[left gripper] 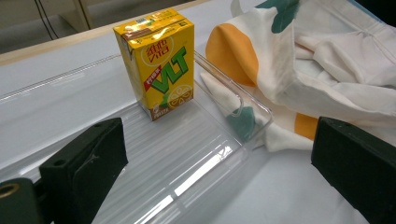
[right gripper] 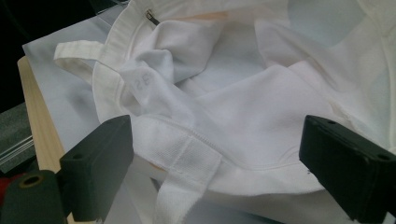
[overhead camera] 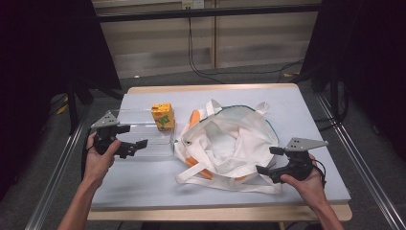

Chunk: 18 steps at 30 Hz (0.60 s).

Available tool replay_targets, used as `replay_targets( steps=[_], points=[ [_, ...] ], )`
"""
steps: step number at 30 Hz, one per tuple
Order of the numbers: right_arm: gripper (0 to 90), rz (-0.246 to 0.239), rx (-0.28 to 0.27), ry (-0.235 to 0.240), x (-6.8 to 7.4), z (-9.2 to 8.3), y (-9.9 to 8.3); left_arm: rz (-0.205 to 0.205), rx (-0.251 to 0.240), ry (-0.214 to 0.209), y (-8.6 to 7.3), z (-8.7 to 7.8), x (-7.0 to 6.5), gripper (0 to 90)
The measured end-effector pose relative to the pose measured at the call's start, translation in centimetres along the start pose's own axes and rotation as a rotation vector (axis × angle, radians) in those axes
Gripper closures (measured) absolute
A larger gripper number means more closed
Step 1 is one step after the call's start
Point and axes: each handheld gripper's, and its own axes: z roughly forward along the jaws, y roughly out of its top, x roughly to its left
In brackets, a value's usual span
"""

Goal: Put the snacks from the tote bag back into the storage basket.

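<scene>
Left gripper (overhead camera: 128, 138) hovers over the clear tray (overhead camera: 143, 125), jaws spread, empty; the yellow drink carton (overhead camera: 163, 116) stands upright at the tray's far end. Right gripper (overhead camera: 269, 160), jaws spread, sits at the white tote bag (overhead camera: 230, 139)'s rim on the bench (overhead camera: 143, 182); the bag's inside is just folds, contents hard to make out.

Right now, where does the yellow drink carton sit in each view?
High view: yellow drink carton upright in the clear tray, left of the white tote bag.
Left gripper view: carton upper centre, standing in the tray beyond the open gripper.
Right gripper view: not in it.
Shared landmark: the tote bag.
</scene>
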Motion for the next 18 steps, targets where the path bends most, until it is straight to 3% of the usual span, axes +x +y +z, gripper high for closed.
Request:
replay_targets(
  steps=[2,4,7,10,12,14,16,18],
  points=[
    [9.9,0.004,-0.003,-0.004,0.0,-0.1,0.0,-0.001,-0.016,0.008,-0.6,-0.6,-0.6,3.8],
    [9.9,0.003,-0.008,-0.009,0.0,-0.2,0.0,-0.032,-0.045,0.013,-1.4,-1.4,-1.4,4.0],
    [9.9,0.006,-0.016,-0.015,0.0,-0.5,-0.1,-0.01,-0.076,0.058,-3.0,-2.4,-2.8,4.0],
    [9.9,0.008,-0.017,-0.027,-0.2,-0.5,-0.2,-0.023,-0.077,0.056,-4.4,-2.9,-3.6,4.0],
    [9.9,0.006,-0.022,-0.028,-0.1,-0.6,-0.1,-0.024,-0.052,0.087,-5.4,-3.1,-4.0,3.9],
    [9.9,-0.001,-0.029,-0.031,0.0,-0.7,-0.1,-0.045,-0.049,0.065,-6.0,-3.2,-4.2,3.9],
    [9.9,-0.003,-0.035,-0.037,0.0,-0.7,-0.1,-0.041,-0.045,0.081,-6.4,-3.3,-4.4,3.9],
    [9.9,-0.004,-0.041,-0.042,0.0,-1.0,0.0,-0.049,-0.046,0.072,-7.0,-3.2,-4.8,3.9]
  ],
)
